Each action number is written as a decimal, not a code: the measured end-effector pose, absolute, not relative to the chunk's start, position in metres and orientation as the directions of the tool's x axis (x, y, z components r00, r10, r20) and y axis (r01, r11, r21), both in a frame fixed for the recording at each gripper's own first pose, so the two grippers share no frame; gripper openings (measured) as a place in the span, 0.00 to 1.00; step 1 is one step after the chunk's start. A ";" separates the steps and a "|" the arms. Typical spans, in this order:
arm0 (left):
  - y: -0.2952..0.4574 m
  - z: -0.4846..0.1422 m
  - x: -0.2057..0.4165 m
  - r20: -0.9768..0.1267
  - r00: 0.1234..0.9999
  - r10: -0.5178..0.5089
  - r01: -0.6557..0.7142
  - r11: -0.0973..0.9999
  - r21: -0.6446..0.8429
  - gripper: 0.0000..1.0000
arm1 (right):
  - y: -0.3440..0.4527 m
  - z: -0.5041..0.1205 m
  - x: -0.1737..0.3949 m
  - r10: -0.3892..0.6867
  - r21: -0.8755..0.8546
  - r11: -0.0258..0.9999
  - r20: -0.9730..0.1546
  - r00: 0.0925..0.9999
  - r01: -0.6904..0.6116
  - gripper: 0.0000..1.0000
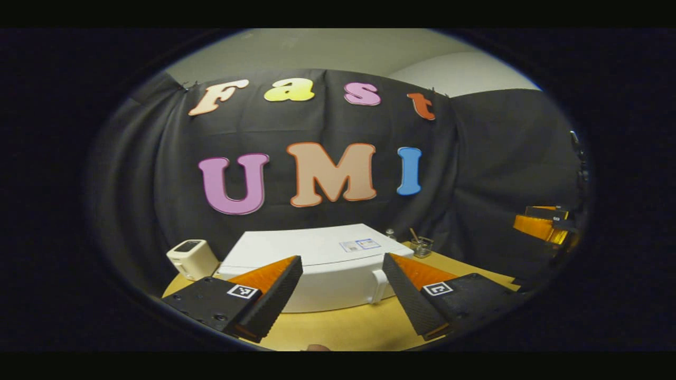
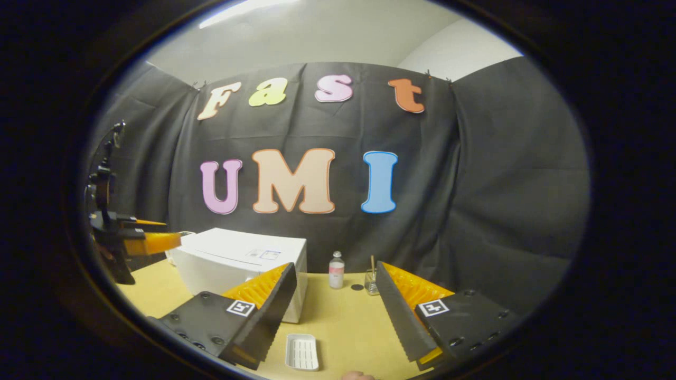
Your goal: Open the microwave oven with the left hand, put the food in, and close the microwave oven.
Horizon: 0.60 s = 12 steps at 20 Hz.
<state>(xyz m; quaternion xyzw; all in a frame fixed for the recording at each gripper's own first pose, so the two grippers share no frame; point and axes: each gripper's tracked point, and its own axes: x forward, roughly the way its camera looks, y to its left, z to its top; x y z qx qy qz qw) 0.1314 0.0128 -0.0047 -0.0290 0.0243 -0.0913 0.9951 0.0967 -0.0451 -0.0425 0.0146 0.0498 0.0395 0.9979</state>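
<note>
Closed microwave (image 1: 322, 269) between spread fingers of left gripper (image 1: 342, 295); right gripper (image 2: 334, 311) released too, tray (image 2: 302, 351) contents unclear.

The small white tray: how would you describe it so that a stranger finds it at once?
Start at the big white microwave oven on the yellow table. Come toward the camera from its near right corner: the small white tray lies flat there, between the right gripper fingers. Unlike the upright bottle and glass behind, it is low, rectangular and ridged.
</note>
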 end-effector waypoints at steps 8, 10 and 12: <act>0.091 0.016 0.085 -0.017 0.999 0.033 -0.034 0.999 -0.034 0.98 | -0.010 -0.032 0.106 0.161 0.015 0.987 -0.076 0.984 -0.160 0.96; 0.097 0.013 0.081 -0.026 0.998 0.049 -0.050 0.998 -0.042 0.96 | -0.001 -0.031 0.107 0.178 0.012 0.984 -0.076 0.981 -0.178 0.96; 0.097 0.010 0.079 -0.031 0.998 0.047 -0.048 0.998 -0.045 0.98 | 0.006 -0.031 0.108 0.192 0.005 0.981 -0.077 0.978 -0.193 0.96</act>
